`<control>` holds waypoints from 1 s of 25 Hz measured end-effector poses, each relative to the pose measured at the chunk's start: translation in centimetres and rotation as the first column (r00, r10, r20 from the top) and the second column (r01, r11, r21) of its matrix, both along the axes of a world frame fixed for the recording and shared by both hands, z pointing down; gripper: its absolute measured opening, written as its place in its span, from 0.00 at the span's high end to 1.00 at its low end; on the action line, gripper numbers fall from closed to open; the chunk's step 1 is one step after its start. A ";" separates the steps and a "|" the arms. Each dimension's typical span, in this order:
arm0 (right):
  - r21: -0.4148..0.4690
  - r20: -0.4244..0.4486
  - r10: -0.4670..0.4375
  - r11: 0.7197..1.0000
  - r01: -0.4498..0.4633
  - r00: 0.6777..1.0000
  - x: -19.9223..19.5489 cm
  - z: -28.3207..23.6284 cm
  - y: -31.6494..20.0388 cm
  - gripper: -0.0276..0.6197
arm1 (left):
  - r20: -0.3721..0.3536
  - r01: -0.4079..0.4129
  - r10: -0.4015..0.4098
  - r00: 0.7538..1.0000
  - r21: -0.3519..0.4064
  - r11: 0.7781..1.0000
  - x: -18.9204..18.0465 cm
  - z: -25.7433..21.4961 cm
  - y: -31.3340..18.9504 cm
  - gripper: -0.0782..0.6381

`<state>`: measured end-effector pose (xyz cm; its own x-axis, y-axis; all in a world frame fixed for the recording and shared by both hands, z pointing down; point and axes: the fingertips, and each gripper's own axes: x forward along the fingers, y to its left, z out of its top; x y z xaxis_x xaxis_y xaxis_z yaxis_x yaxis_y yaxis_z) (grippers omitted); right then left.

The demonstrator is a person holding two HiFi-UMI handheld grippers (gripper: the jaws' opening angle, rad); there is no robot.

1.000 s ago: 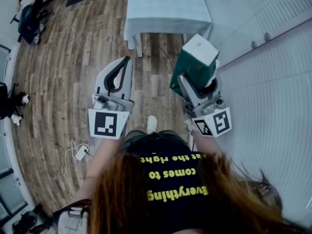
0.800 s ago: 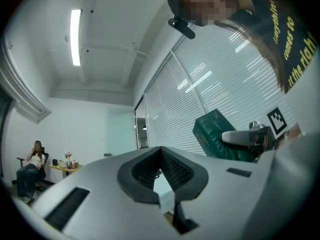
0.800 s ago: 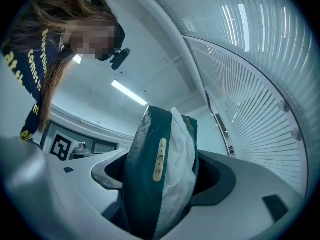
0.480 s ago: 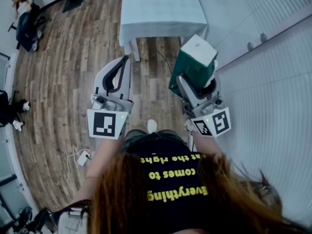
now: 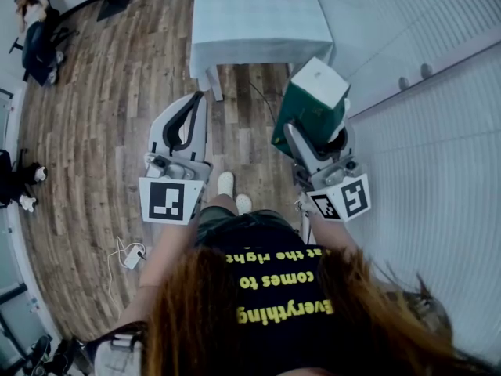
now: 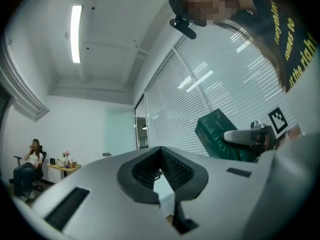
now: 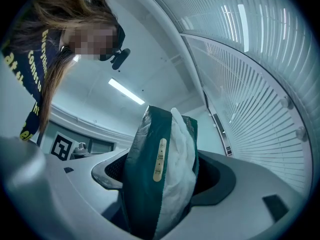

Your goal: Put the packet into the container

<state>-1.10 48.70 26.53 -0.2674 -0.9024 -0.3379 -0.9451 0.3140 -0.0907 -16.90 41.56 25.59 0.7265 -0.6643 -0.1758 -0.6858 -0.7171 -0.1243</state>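
Head view: the left gripper [image 5: 200, 100], a grey moulded-plastic body, points forward over the wood-plank floor [image 5: 102, 116]. The right gripper [image 5: 313, 131] holds a dark green packet [image 5: 307, 110] with a white end panel, raised in the air just beside a white slatted wall [image 5: 438, 155]. A cloth-covered table [image 5: 258, 14] stands ahead. Left gripper view: the ribbed black pads [image 6: 173, 172] meet at their tips, with nothing between them. Right gripper view: the jaws pinch the glossy, creased packet by its sides. Its crumpled white gusset and a narrow gold label strip [image 7: 159, 160] face the camera.
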 end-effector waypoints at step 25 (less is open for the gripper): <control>0.013 -0.033 0.040 0.999 -0.039 0.999 -1.7 -0.1 -8.6 0.40 | -0.043 -0.080 0.079 0.996 -0.016 0.997 -0.3 1.3 -9.5 0.89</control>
<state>-2.85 40.12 26.46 -0.2430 -0.9081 -0.3410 -0.9591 0.2774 -0.0555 -17.16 32.02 26.88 0.7692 -0.6081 -0.1963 -0.6310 -0.7714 -0.0829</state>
